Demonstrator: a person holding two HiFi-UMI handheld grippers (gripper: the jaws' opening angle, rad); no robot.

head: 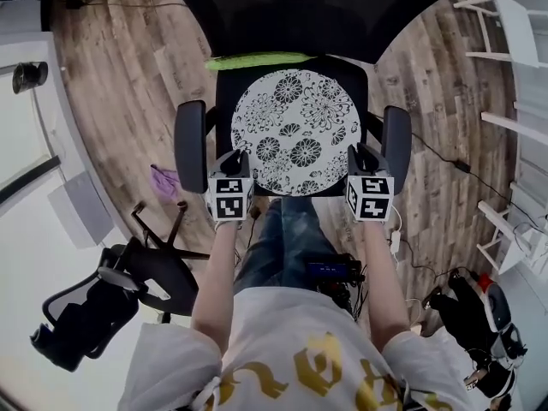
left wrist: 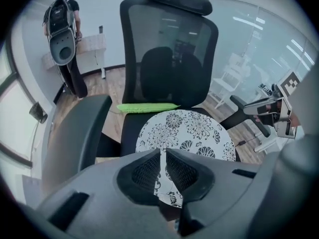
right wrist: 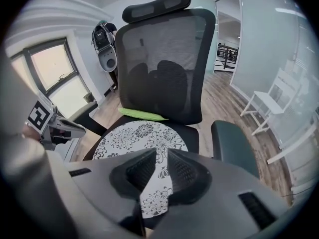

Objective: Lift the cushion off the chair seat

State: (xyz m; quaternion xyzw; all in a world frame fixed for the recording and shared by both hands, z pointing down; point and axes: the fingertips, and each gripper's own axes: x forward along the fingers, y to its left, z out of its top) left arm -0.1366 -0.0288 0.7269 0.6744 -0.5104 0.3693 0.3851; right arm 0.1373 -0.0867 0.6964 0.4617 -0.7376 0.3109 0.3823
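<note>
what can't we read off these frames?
- Gripper views: the bodies of the left tool and right tool hide the cushion's near edge.
- Head view: both tools are seen from above, their tips small and dark, so contact with the cushion is unreadable.
- Green strip: small in every view, so what it is stays unclear.

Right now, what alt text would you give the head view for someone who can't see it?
Seen from above, a person holds the left gripper and right gripper at the near edge of a round floral cushion on a black office chair. A green strip lies behind the cushion.
</note>
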